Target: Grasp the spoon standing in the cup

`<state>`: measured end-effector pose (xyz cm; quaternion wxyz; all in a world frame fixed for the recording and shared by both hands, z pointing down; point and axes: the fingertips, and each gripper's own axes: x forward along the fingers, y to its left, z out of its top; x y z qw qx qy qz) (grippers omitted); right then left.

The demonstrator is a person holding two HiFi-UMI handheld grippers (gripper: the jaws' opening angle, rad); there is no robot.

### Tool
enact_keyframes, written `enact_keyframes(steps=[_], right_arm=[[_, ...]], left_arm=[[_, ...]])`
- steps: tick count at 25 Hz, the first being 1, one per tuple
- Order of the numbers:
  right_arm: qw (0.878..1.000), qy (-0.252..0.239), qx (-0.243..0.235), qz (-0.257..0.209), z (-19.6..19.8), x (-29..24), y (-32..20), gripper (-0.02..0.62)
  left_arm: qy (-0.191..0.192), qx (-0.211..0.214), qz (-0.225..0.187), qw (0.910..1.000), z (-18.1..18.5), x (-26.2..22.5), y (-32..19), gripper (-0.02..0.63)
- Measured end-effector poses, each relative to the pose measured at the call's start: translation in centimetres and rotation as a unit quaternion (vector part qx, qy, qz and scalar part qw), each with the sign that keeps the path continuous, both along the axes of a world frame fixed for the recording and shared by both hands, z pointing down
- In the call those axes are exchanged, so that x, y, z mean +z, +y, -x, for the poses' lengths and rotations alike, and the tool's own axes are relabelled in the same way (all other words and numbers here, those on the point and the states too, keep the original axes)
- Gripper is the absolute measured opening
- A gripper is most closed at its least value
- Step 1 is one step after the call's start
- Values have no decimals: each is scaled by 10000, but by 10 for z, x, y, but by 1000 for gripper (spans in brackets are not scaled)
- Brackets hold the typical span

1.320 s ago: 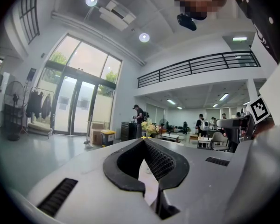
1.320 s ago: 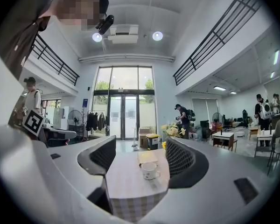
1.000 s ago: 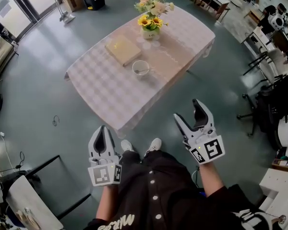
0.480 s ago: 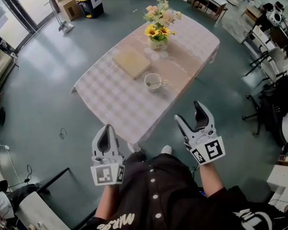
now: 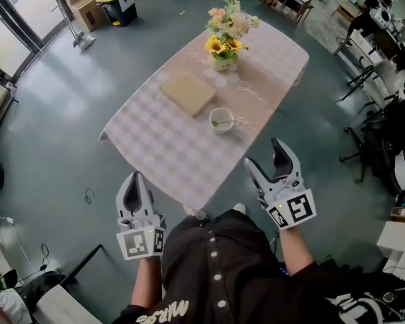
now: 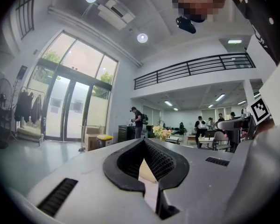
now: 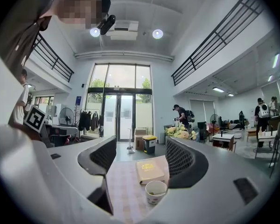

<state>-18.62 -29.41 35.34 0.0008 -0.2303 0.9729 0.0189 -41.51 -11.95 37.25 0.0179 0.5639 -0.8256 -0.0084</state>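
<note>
A white cup (image 5: 221, 120) stands on the table's pink checked cloth (image 5: 155, 140), with a spoon (image 5: 233, 121) leaning over its right rim. In the right gripper view the cup (image 7: 155, 192) and spoon (image 7: 157, 193) lie low between the jaws, well ahead. My right gripper (image 5: 265, 157) is open and empty, held short of the table's near edge. My left gripper (image 5: 133, 189) hangs lower left, off the table, its jaws closed together (image 6: 144, 146) on nothing.
A tan book (image 5: 187, 93) lies left of the cup, and a vase of flowers (image 5: 226, 36) stands behind it. A yellow-lidded black bin (image 5: 118, 2) is on the floor far left. Office chairs (image 5: 368, 79) stand at the right. A person (image 7: 181, 115) stands beyond the table.
The table and cup have come closer to me. My left gripper has dropped down and to the left. The right gripper has hardly moved in view.
</note>
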Motion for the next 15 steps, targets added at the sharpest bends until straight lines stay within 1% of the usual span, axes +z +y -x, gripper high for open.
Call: enact_keyframes(steps=[6,11,15], right_arm=[[9991,105,337,223,1,19,-17,302],[9971,242,249,677,14,59,-52,295],[9944,718,19,776,22,96,-77,293]], left_arm=[[111,288,119,9995,6,11,-14,17],[181,294,235,9991,6,23,-32,17],[232,205,360,9989,1,27,-45,17]])
